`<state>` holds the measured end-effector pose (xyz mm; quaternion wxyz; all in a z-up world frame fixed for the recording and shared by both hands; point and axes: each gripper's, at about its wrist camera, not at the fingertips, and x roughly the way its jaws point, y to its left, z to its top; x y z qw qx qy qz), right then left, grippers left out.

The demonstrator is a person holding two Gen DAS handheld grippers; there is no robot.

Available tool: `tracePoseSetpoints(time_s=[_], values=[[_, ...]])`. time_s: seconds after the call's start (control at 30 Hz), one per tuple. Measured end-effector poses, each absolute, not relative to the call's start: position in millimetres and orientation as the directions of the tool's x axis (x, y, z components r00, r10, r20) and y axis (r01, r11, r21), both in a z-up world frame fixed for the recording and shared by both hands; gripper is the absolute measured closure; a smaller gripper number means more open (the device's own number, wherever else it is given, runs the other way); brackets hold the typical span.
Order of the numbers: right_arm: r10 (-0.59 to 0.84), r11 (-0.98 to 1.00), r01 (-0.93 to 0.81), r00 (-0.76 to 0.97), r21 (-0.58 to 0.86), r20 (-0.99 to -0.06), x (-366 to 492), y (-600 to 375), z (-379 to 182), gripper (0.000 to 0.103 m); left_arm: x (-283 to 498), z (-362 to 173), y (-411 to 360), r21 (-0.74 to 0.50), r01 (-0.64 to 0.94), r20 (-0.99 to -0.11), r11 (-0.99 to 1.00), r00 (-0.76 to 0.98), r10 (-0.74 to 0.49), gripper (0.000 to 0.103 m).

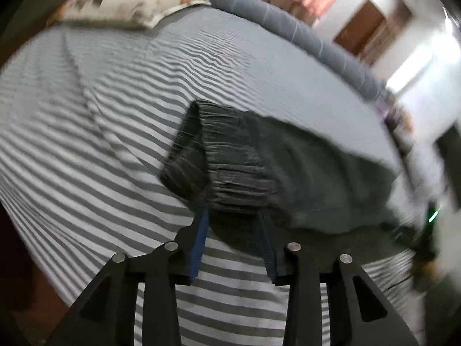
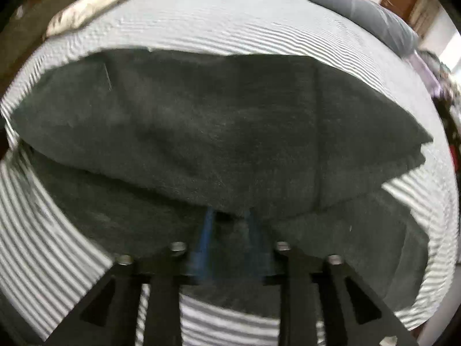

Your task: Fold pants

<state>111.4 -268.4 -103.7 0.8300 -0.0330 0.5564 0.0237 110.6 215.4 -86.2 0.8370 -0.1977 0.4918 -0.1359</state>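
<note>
No text, label, brand, number or sign can be read in either wrist view. The dark pants (image 2: 219, 132), the striped bed sheet (image 1: 100, 144) and the patterned pillow (image 1: 129, 3) carry no legible writing, and both views are blurred.

**Bedroom with a striped bed**

A bed (image 1: 115, 121) under a grey-and-white striped sheet fills the view. A patterned pillow (image 1: 129, 3) lies at its far end beside a rolled grey blanket (image 1: 288, 26). Beyond stand white walls (image 1: 426, 66), brightly lit, and a brown door (image 1: 360, 28).
</note>
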Motion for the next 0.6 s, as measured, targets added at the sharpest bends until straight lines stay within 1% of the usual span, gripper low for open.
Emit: tracePoseSetpoints(time_s=[0.03, 0.07, 0.1, 0.2, 0.27, 0.3, 0.4, 0.5, 0.6], values=[[0.019, 0.999, -0.049, 0.403, 0.0, -0.915, 102.1, -272.7, -95.4, 0.061, 110.2, -86.4, 216.2, -0.516, 0.014, -0.751, 0.856, 0.473, -0.461, 0.063], [0.04, 0.999, -0.035, 0.413, 0.028, -0.91, 96.7, -276.6, -91.1, 0.061, 108.8, -88.3, 215.9, -0.577, -0.014, -0.728, 0.816, 0.462, -0.507, 0.062], [0.084, 0.996, -0.009, 0.42, 0.088, -0.904, 88.7, -283.0, -86.7, 0.061, 107.8, -91.9, 216.1, -0.626, -0.038, -0.704, 0.779, 0.456, -0.545, 0.061], [0.191, 0.966, 0.078, 0.43, 0.247, -0.882, 72.4, -298.1, -84.6, 0.061, 109.0, -100.9, 211.8, -0.701, -0.097, -0.667, 0.707, 0.441, -0.601, 0.061], [0.282, 0.911, 0.153, 0.447, 0.384, -0.849, 60.6, -317.5, -91.1, 0.06, 110.8, -106.5, 208.6, -0.726, -0.126, -0.651, 0.676, 0.443, -0.617, 0.061], [0.3, 0.889, 0.185, 0.457, 0.419, -0.837, 55.5, -322.7, -94.7, 0.06, 113.4, -108.9, 206.7, -0.736, -0.14, -0.644, 0.662, 0.446, -0.621, 0.061], [0.336, 0.833, 0.248, 0.483, 0.494, -0.809, 52.4, -325.6, -106.5, 0.059, 119.2, -114.7, 202.6, -0.747, -0.171, -0.638, 0.643, 0.455, -0.621, 0.061], [0.364, 0.763, 0.296, 0.537, 0.574, -0.761, 56.2, -336.2, -117.9, 0.059, 124.6, -121.6, 203.0, -0.765, -0.212, -0.626, 0.608, 0.466, -0.625, 0.06], [0.386, 0.665, 0.35, 0.594, 0.659, -0.705, 64.4, -350.8, -131.8, 0.063, 124.1, -128.6, 207.7, -0.787, -0.252, -0.605, 0.563, 0.492, -0.626, 0.059]])
